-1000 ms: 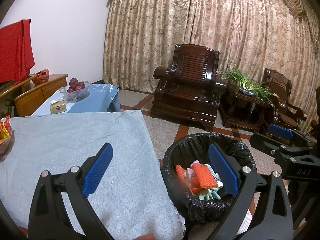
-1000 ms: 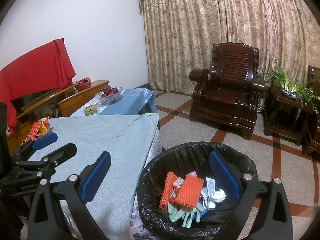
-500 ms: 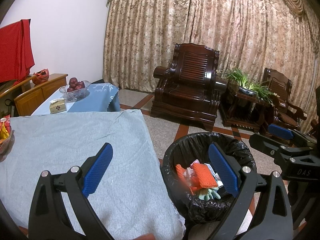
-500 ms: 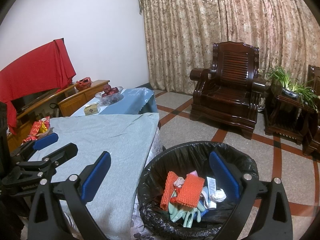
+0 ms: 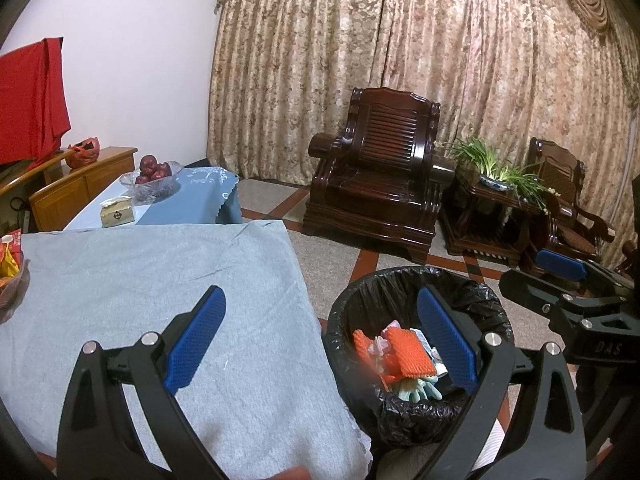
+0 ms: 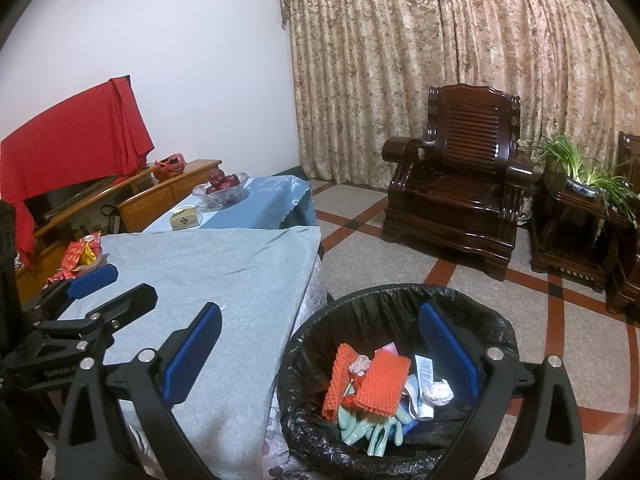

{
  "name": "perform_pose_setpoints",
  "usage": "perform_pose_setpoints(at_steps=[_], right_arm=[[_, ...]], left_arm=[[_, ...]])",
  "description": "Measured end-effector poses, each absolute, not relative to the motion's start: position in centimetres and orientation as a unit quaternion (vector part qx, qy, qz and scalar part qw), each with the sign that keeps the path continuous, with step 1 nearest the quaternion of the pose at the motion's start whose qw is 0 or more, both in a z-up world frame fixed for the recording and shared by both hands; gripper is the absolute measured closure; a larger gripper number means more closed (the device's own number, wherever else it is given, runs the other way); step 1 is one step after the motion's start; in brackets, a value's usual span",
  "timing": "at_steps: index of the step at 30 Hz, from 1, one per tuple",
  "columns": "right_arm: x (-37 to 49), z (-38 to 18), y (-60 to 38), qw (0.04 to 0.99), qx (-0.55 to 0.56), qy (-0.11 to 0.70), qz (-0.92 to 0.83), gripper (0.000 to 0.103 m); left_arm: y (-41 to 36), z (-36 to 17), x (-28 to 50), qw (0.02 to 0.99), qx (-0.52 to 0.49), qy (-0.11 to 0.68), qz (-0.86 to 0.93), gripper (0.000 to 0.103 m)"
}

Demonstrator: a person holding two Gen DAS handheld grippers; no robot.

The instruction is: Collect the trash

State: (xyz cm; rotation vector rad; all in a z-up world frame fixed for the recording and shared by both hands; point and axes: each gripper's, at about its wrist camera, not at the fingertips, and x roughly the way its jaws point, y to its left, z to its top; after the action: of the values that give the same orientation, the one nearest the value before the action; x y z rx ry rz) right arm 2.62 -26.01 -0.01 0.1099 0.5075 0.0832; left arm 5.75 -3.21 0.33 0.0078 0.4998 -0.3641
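Both tongs gape empty: left tongs (image 5: pixel 320 340) over the grey-clothed table (image 5: pixel 120 280), right tongs (image 6: pixel 320 344) nearer the round black-lined bin (image 6: pixel 400 300), where orange mesh trash (image 6: pixel 384 380) lies, below and just right

1. Lettering "DAS" is embossed on the black body of the right tool (image 5: pixel 560 280), seen at the right edge of the left wrist view.
2. The left tool (image 6: pixel 92 280) carries a line of pale lettering on its black body, at the left of the right wrist view; too small to read.
3. The tissue box (image 5: pixel 117 211) on the far bench bears a dark diamond emblem; its text is illegible.
4. The red snack packets (image 6: pixel 78 256) at far left show print, not legible.
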Motion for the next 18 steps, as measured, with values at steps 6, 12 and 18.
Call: perform_pose_setpoints(at_steps=[6, 12, 18], right_arm=[[2.63, 0.02, -25.95, 0.965, 0.055, 0.251, 0.040, 0.006], [2.65, 0.02, -25.99, 0.965, 0.055, 0.252, 0.042, 0.006], [2.52, -0.23, -25.52, 0.965, 0.056, 0.253, 0.042, 0.006]], left_arm=[[-3.13, 0.35, 5.78, 0.952, 0.003, 0.246, -0.180, 0.009], [-3.26, 0.38, 5.75, 0.952, 0.004, 0.246, -0.180, 0.009], [-3.13, 0.23, 5.71, 0.952, 0.003, 0.249, -0.178, 0.009]])
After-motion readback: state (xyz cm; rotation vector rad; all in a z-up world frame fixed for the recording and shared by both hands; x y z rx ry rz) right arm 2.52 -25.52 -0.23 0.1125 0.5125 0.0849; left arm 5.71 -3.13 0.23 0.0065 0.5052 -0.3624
